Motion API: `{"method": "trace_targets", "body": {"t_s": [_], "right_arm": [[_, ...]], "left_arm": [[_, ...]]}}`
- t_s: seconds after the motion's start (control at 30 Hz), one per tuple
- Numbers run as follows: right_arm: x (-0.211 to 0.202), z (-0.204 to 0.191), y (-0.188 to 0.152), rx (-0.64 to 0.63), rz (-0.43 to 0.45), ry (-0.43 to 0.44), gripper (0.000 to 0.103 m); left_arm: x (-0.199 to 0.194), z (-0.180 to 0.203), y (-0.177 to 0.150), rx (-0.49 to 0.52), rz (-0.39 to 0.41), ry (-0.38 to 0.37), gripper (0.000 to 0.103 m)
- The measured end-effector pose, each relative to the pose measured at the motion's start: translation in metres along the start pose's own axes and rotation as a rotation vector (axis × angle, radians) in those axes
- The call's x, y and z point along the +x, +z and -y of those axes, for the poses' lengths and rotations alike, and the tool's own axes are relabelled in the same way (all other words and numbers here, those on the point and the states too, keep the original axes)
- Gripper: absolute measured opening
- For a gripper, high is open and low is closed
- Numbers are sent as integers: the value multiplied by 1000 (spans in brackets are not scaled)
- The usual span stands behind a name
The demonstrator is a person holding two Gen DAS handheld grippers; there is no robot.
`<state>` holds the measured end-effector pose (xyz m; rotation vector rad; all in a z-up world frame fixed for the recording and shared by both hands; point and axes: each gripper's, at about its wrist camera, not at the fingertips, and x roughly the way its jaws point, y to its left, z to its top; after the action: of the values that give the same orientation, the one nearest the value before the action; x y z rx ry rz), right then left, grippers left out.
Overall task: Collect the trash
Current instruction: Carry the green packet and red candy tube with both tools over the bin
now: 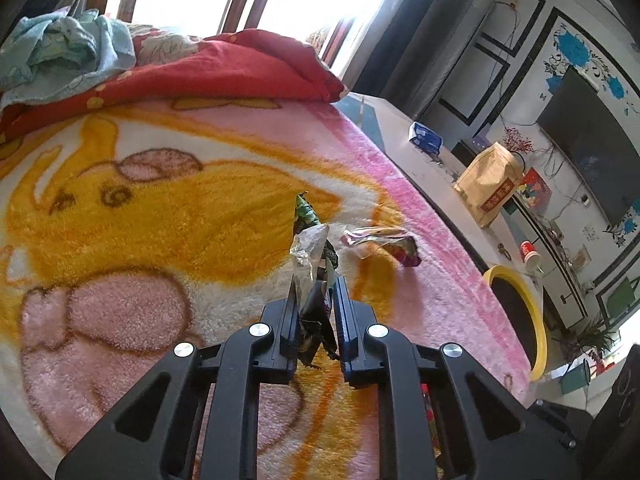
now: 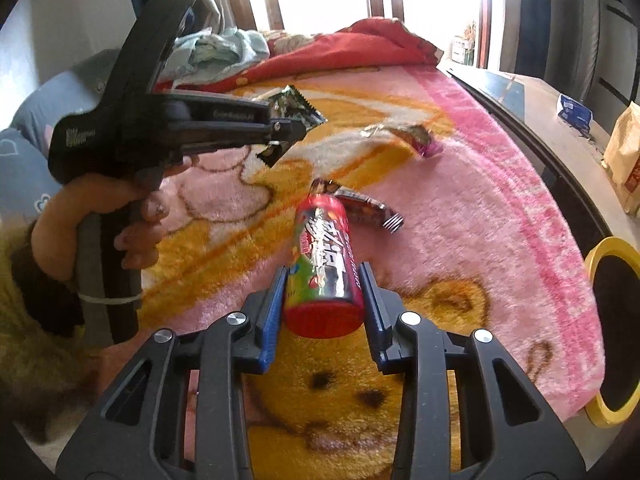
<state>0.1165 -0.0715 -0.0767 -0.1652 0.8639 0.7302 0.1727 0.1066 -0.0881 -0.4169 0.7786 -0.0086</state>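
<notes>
Right-wrist view, left to right. Far left: a hand [image 2: 116, 216] wraps the handle of the left hand-held gripper [image 2: 294, 130], which reaches across the upper left with its jaws clamped on a crumpled wrapper [image 2: 298, 106], lifted clear of the bed so it can be carried off. Centre: the right hand-held gripper [image 2: 324, 280] is clamped on a red can [image 2: 324, 264], pads pressed to both sides, base toward the camera; the side grip likely keeps the round body from rolling out. Just beyond the can: a dark packet [image 2: 360, 208] flat on the blanket [image 2: 480, 220]. Upper centre-right: a purple wrapper [image 2: 416, 138] lying loose, well apart from both tools; judged still to be collected. Far right edge: a yellow-rimmed bin [image 2: 612, 320] beside the bed, the probable destination for both held items. Upper right: a paper bag [image 2: 624, 152] on the desk [image 2: 540, 96]. Left-wrist view confirms: wrapper [image 1: 312, 248] pinched upright between the fingers at centre, purple wrapper [image 1: 384, 240] just right of it, bin [image 1: 520, 320] lower right.
</notes>
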Motion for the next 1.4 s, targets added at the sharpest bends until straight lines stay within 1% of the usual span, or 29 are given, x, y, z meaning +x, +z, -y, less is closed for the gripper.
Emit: {"method": "trace_targets", "body": {"t_s": [0.3, 0.63, 1.03, 1.4], "right_arm": [[-18, 18, 10, 35, 46, -17, 28], [-39, 51, 18, 94, 99, -56, 28], [-69, 117, 15, 204, 153, -160, 28], [-95, 187, -4, 367, 190, -268, 28]], "left_arm": [[-11, 19, -1, 36, 12, -36, 15], [-19, 42, -3, 80, 16, -87, 15], [-16, 87, -14, 167, -9, -157, 15], [3, 144, -27, 275, -59, -226, 15]]}}
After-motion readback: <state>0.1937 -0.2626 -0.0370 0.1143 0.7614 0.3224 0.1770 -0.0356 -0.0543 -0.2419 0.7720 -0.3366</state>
